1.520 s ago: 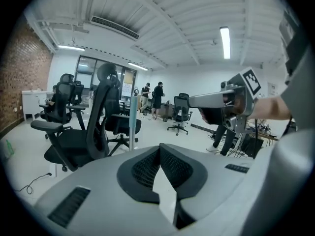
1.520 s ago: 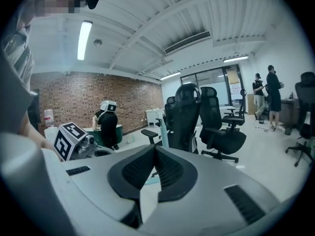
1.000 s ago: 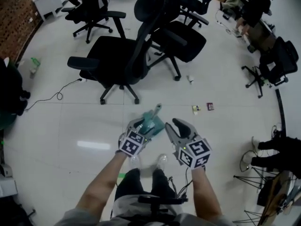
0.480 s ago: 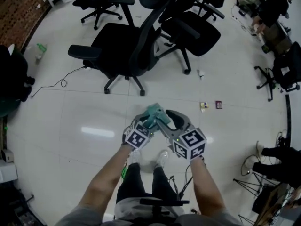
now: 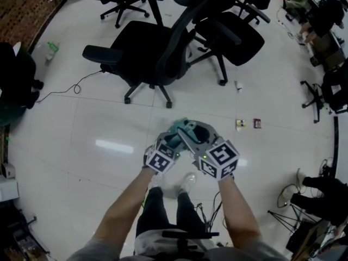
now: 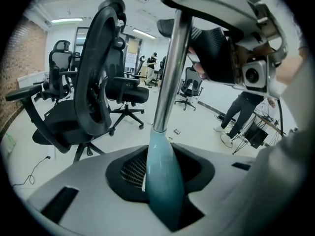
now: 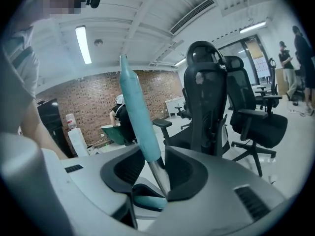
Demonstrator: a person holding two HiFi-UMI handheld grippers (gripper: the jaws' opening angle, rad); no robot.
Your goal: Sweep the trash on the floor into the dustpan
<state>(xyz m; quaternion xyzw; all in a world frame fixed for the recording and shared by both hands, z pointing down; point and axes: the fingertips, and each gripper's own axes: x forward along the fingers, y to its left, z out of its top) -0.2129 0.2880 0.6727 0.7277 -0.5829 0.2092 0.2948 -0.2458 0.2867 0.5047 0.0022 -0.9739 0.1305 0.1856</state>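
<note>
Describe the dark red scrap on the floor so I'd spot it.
Start at the nearest black office chair mid-floor, then look right and nearer across the white tiles. Two small scraps lie side by side; the dark red scrap is the right one, its neighbour pale yellowish.

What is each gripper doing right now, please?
Left gripper: jaws have just been closing, now clamped on the teal-and-metal handle.
Right gripper: jaws have just been closing too, clamped on the same handle.
</note>
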